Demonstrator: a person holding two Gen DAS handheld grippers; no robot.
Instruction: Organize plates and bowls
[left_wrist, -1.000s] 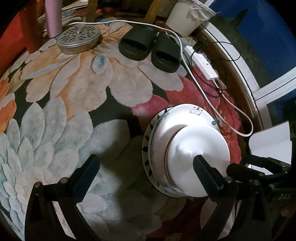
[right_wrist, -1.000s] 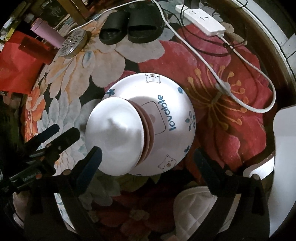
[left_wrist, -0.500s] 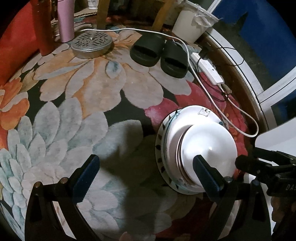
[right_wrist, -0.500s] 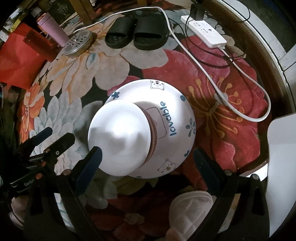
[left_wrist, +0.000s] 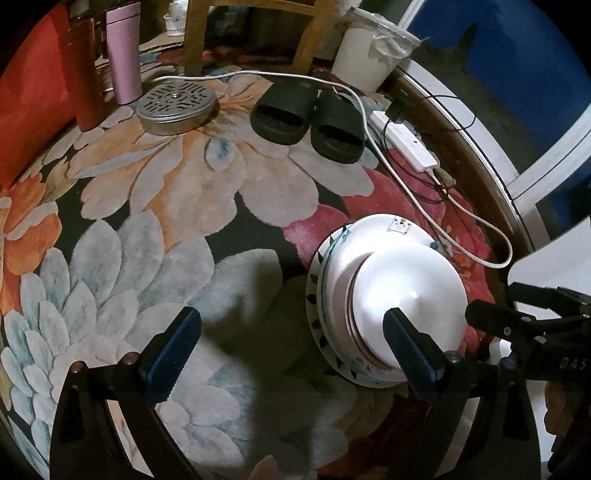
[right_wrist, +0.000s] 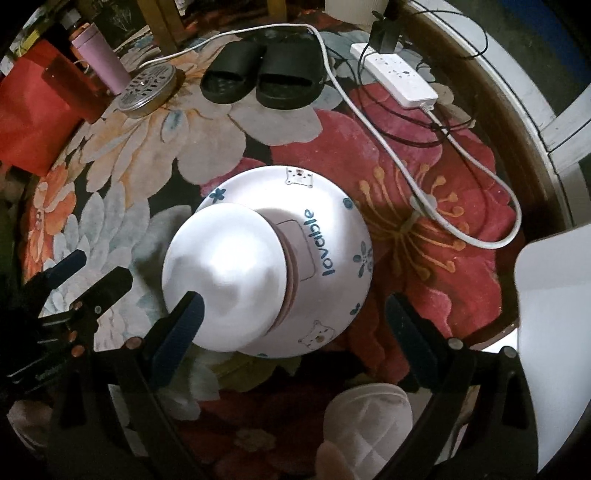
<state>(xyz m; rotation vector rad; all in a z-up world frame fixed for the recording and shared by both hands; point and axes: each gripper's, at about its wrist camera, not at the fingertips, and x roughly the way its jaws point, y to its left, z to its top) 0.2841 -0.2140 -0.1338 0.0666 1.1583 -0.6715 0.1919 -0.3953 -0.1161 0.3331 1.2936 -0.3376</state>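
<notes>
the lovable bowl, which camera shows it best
The right wrist view: the lovable bowl sits upside down in mid-frame, its lettering and bear prints readable. The left wrist view catches the same bowl from the side, mostly hidden behind the white bowl on top, lettering unseen.

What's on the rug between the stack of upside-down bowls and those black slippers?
Nothing solid: in the left wrist view only bare flowered rug separates the stack of bowls from the black slippers. The white cable passes alongside, right of that stretch.

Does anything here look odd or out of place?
Yes: the dish stack sits upside down on a floral rug on the floor, near black slippers and a power strip, not in a kitchen.
</notes>
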